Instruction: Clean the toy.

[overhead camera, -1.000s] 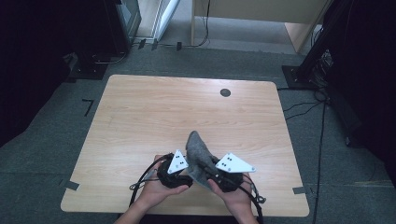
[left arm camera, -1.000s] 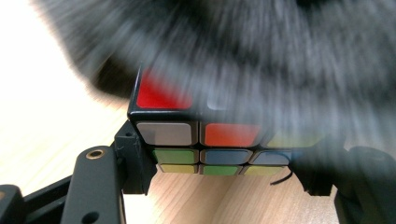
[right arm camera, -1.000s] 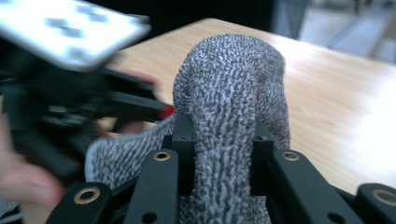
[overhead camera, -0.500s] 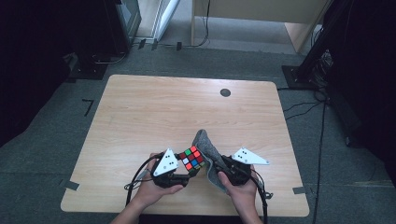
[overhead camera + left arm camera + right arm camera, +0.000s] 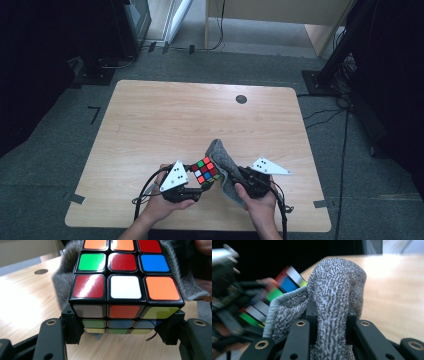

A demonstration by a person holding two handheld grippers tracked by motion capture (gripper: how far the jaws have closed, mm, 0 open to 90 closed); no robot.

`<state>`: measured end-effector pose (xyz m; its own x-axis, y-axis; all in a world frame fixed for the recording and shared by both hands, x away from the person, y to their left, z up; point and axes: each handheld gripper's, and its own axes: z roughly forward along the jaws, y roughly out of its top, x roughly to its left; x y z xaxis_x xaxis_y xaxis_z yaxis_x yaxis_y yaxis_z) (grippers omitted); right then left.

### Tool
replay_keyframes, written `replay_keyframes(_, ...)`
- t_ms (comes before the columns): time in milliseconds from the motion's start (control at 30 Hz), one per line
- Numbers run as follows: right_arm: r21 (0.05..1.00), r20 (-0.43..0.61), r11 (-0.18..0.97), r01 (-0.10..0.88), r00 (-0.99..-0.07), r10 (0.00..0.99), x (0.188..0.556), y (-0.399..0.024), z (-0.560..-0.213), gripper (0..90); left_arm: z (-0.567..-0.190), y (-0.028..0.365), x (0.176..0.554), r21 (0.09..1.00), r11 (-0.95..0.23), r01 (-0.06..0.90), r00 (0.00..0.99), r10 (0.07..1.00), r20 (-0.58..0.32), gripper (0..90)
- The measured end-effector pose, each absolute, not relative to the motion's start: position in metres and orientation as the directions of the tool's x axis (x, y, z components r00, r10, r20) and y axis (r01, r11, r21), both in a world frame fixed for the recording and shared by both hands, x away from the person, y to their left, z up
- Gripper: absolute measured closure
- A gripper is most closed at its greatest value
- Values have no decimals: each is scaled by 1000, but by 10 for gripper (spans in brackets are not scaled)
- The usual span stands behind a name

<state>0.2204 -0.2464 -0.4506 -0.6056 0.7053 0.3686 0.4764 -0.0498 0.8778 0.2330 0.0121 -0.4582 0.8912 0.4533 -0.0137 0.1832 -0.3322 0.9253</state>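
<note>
We note the cloth (image 5: 225, 162) now off the cube (image 5: 205, 170), drawn toward 3 o'clock by the right gripper (image 5: 235, 176); cube's top uncovered.

Wide open tabletop (image 5: 165, 125) ahead, bare wood all the way to the far edge, only a small dark disc (image 5: 241, 99) set flat near the back. Down at the near edge it's tight: the cube (image 5: 205, 170) and the grey cloth (image 5: 223, 160) sit touching, no gap between them. Free passage left, right and beyond.
</note>
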Motion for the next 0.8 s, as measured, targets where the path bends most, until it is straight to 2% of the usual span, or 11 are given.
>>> replay_keyframes(67, 880, 378, -64, 471, -613, 693, 219, -247, -448, 751, -461, 10, 234, 920, -344, 189, 891, 453, -14, 348)
replay_keyframes(133, 913, 354, -91, 398, -661, 662, 212, -244, -432, 749, -462, 7, 233, 914, -362, 184, 894, 447, -3, 347)
replay_keyframes(233, 927, 321, -77, 368, -668, 672, 209, -241, -428, 748, -461, 8, 233, 915, -358, 187, 894, 449, -7, 347)
replay_keyframes(433, 878, 387, -76, 473, -606, 695, 219, -245, -452, 748, -459, 13, 235, 919, -334, 208, 889, 456, -36, 347)
replay_keyframes(533, 917, 344, -85, 389, -666, 662, 210, -243, -431, 744, -461, 10, 236, 904, -371, 213, 887, 462, -19, 348)
replay_keyframes(633, 931, 306, -60, 361, -678, 668, 207, -239, -426, 744, -462, 8, 235, 903, -371, 216, 886, 463, -22, 347)
replay_keyframes(733, 917, 343, -87, 388, -659, 670, 209, -241, -435, 744, -463, 8, 235, 898, -387, 211, 880, 475, -2, 347)
replay_keyframes(800, 903, 330, -43, 429, -623, 709, 214, -243, -441, 746, -461, 12, 237, 915, -325, 238, 881, 470, -63, 347)
